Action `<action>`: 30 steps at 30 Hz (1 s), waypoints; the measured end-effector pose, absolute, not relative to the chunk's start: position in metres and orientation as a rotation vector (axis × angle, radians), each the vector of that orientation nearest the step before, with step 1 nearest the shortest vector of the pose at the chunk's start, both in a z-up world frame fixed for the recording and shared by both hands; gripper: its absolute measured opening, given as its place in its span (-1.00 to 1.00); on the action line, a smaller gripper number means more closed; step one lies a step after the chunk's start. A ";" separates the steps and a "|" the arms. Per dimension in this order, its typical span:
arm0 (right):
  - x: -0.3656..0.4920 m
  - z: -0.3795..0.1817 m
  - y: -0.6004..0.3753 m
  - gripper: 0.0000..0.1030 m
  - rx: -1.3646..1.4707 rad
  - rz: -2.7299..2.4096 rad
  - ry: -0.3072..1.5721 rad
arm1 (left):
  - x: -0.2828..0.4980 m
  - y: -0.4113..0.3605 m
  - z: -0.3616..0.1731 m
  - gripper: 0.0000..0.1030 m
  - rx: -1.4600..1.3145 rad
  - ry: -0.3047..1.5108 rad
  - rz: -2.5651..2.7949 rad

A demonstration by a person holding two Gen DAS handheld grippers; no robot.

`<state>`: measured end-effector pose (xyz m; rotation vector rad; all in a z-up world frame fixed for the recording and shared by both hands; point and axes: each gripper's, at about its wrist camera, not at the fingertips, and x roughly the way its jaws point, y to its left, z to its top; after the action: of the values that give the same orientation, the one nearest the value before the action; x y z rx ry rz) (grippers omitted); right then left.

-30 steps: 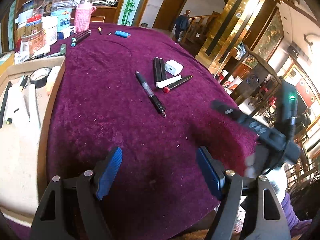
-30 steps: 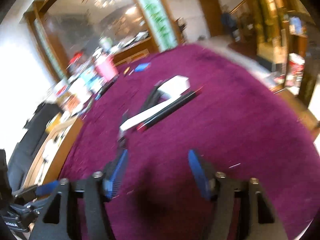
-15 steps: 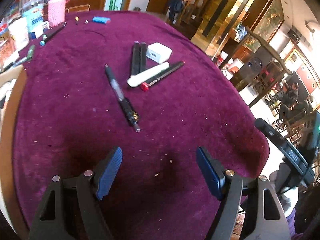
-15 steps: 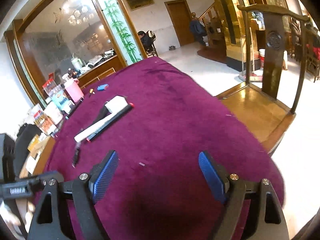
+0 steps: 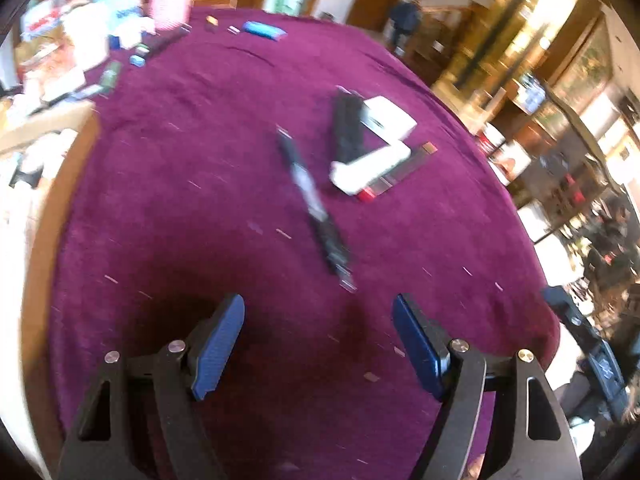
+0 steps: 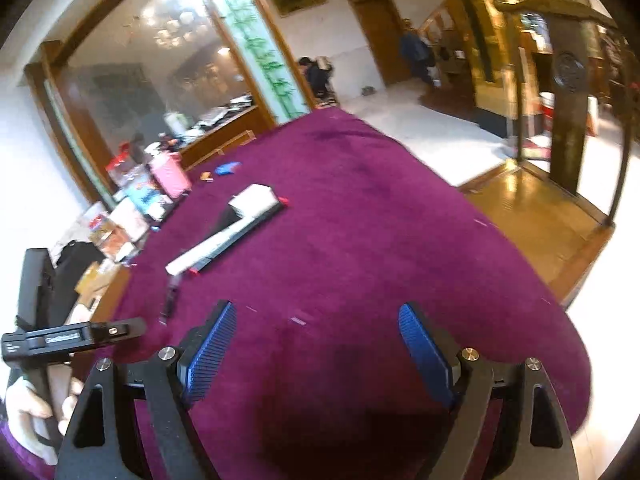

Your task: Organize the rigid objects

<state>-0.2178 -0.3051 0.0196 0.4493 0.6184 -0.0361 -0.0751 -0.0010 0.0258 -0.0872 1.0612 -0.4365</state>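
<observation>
Both tools hung over the purple tablecloth (image 5: 160, 200) with nothing between their blue pads. The left gripper (image 5: 318, 334) stood wide and empty, its fingers pointing at a dark pen (image 5: 316, 208) that lay just beyond them (blurred in this view). The right gripper (image 6: 316, 344) was also spread wide over bare cloth. Farther back, a white charger block (image 5: 386, 117), a white stick (image 5: 370, 167), a red-tipped pen (image 5: 394, 178) and a black case (image 5: 346, 128) lay clustered together.

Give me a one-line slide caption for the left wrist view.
Open left gripper hovers empty above purple tablecloth, facing a black pen and a white charger block.
</observation>
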 end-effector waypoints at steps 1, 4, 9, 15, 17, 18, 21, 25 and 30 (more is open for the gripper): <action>-0.212 0.023 -0.299 0.70 0.442 -0.024 0.615 | -0.070 0.003 0.026 0.48 -0.072 1.046 -0.406; -0.198 0.027 -0.286 0.70 0.439 0.001 0.626 | -0.052 0.003 0.019 0.48 -0.056 1.054 -0.381; -0.200 0.024 -0.275 0.70 0.447 0.001 0.646 | -0.030 -0.018 0.012 0.48 -0.008 1.024 -0.379; -0.198 0.017 -0.279 0.70 0.478 -0.041 0.675 | -0.036 -0.049 0.007 -0.40 0.209 0.925 -0.390; -0.194 0.018 -0.279 0.70 0.478 -0.050 0.680 | -0.040 -0.045 0.009 -0.69 0.218 0.928 -0.426; -0.190 0.018 -0.278 0.70 0.473 -0.053 0.683 | -0.041 -0.041 0.010 -0.74 0.219 0.936 -0.428; -0.181 0.022 -0.277 0.70 0.467 -0.045 0.681 | -0.051 -0.019 0.013 -0.74 0.176 0.978 -0.458; -0.156 0.026 -0.282 0.70 0.502 -0.021 0.679 | -0.057 -0.002 0.026 -0.72 0.096 1.006 -0.523; -0.106 0.018 -0.303 0.69 0.647 0.010 0.678 | -0.046 -0.014 0.045 -0.20 0.092 0.948 -0.520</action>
<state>-0.1055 -0.3032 0.0182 0.6465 0.6777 0.0102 -0.0458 -0.0141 0.0445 0.0923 0.9480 -0.5198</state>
